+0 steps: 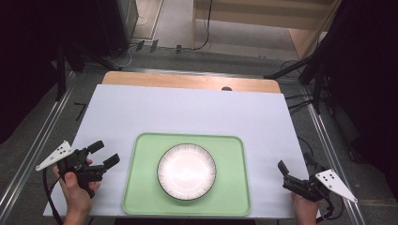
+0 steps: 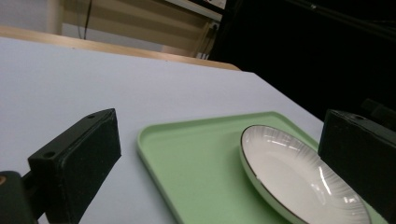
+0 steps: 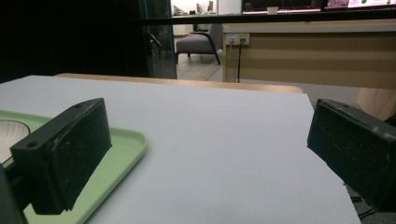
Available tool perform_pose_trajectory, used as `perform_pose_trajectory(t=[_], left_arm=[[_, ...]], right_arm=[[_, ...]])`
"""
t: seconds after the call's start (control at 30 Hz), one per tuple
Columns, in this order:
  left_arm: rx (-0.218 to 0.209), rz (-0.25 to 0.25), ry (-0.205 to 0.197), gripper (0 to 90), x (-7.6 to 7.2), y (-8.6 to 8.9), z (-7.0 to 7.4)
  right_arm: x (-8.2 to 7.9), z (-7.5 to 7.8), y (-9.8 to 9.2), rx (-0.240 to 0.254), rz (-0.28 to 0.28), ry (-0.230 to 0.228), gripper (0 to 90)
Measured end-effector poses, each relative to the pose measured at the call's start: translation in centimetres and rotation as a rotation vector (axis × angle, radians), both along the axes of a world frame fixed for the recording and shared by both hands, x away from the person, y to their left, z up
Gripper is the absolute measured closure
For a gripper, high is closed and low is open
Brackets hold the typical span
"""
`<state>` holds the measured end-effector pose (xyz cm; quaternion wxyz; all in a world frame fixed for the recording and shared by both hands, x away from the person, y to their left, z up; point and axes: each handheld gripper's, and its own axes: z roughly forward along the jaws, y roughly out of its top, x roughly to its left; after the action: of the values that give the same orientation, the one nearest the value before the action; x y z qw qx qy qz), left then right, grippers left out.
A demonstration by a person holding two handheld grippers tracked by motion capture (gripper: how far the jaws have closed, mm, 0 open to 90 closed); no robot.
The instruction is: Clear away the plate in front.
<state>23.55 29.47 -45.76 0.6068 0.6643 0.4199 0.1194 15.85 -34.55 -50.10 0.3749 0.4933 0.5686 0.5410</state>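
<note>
We see a green tray sitting on a white sheet that covers most of the table, w/ a strip of bare wood showing at the far edge. The tray lies at the near-middle of the sheet, its near edge close to the sheet's near edge. A white plate w/ a thin dark rim & fine ribbing sits flat in the tray, roughly centred, tray floor visible all round it. Left of the tray, just off its left edge & over the sheet, we see the left gripper, held in the left hand; its jaws stand wide apart, nothing betw. them, pointing toward the tray. In the left gripper view the tray's near-left corner & the plate show betw. the spread jaws, neither touched. Right of the tray, well apart from it & near the sheet's right edge, we see the right gripper in the right hand; its jaws are also spread, empty. In the right gripper view the tray's corner lies by the left jaw, w/ bare sheet betw. the jaws. Grey plates top both grippers; cables trail off near the bottom edge.
</note>
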Motion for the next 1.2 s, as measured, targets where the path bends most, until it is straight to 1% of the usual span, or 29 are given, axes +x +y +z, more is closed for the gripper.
perform_pose_trajectory(t=[0.03,0.07,0.13,0.23,0.37,0.47,0.67,0.77,0.87,1.03,1.07,1.2], left_arm=[[0.014,0.006,-0.004,0.0,-0.2,0.1,0.0],[0.018,0.011,-0.003,0.0,-0.3,0.2,0.0],[0.008,0.024,0.008,0.0,-0.5,0.5,-0.1],[0.017,0.037,0.013,0.0,-0.7,0.7,-0.3],[0.064,0.066,-0.013,0.0,-1.3,1.0,-0.3],[0.077,0.081,-0.02,0.0,-1.7,1.5,-0.2],[0.067,0.117,-0.034,0.0,-2.2,2.9,-0.2],[0.076,0.136,-0.042,0.0,-2.4,3.6,-0.3],[0.088,0.151,-0.042,0.0,-2.5,4.2,-0.5],[0.114,0.197,-0.047,0.0,-2.9,5.1,-0.6],[0.124,0.202,-0.044,0.0,-2.9,5.2,-0.7],[0.113,0.214,-0.026,0.0,-2.8,5.7,-1.1]], right_arm=[[0.0,0.0,0.0,0.0,0.001,0.0,0.0],[0.0,0.0,0.0,0.0,0.0,0.002,0.0],[0.1,0.0,0.0,-0.003,0.0,0.001,0.1],[0.0,0.0,0.1,-0.006,-0.002,0.0,0.1],[0.0,0.0,0.1,-0.005,-0.005,0.0,0.0],[0.0,0.0,0.1,-0.006,-0.006,0.002,0.0],[0.0,0.0,0.1,-0.008,-0.004,0.001,0.0],[0.0,0.0,0.1,-0.011,-0.003,0.0,0.0],[0.0,0.0,0.1,-0.012,-0.004,0.002,0.0],[0.0,0.0,0.1,-0.006,-0.003,0.002,0.0],[0.0,0.0,0.1,-0.007,-0.001,-0.001,0.0],[0.0,0.0,0.0,-0.007,0.002,0.001,0.0]])
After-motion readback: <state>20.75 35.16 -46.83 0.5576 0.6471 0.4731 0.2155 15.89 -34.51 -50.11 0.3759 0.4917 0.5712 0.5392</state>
